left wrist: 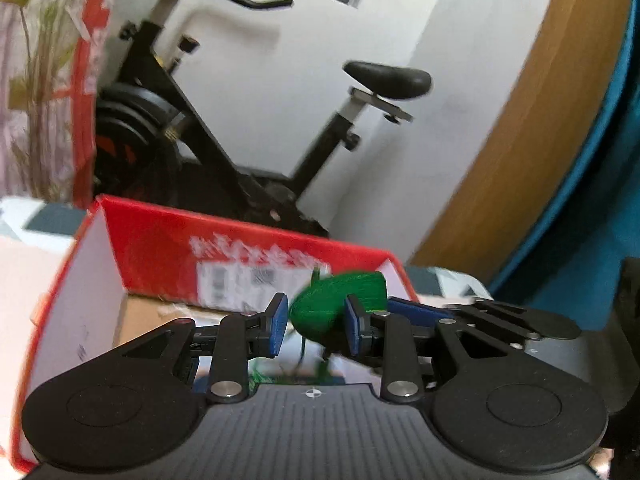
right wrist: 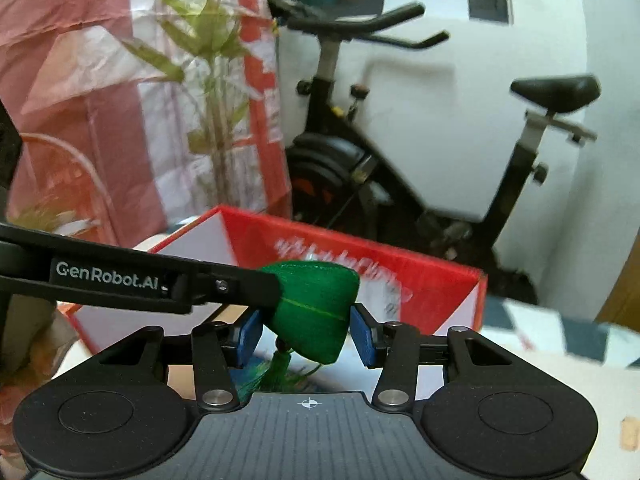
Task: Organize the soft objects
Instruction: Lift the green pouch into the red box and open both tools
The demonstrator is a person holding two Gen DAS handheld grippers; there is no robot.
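Note:
A green soft sachet (right wrist: 316, 312), wedge-shaped with a green tassel (right wrist: 260, 380) hanging below it, is held over an open red cardboard box (right wrist: 400, 272). My right gripper (right wrist: 308, 336) is shut on it, a blue pad on each side. My left gripper (left wrist: 316, 322) grips the same sachet (left wrist: 340, 304) from the other side. In the right wrist view its black finger (right wrist: 240, 284) reaches in from the left and touches the sachet's upper edge. The box (left wrist: 160, 252) has white inner walls and a label on its far wall.
A black exercise bike (right wrist: 360, 152) stands behind the box against a white wall. A leafy plant (right wrist: 208, 52) and a red-and-white plastic bag (right wrist: 80, 80) are at the left. A wooden panel (left wrist: 520, 140) rises at the right. A checkered cloth (right wrist: 560, 336) lies beside the box.

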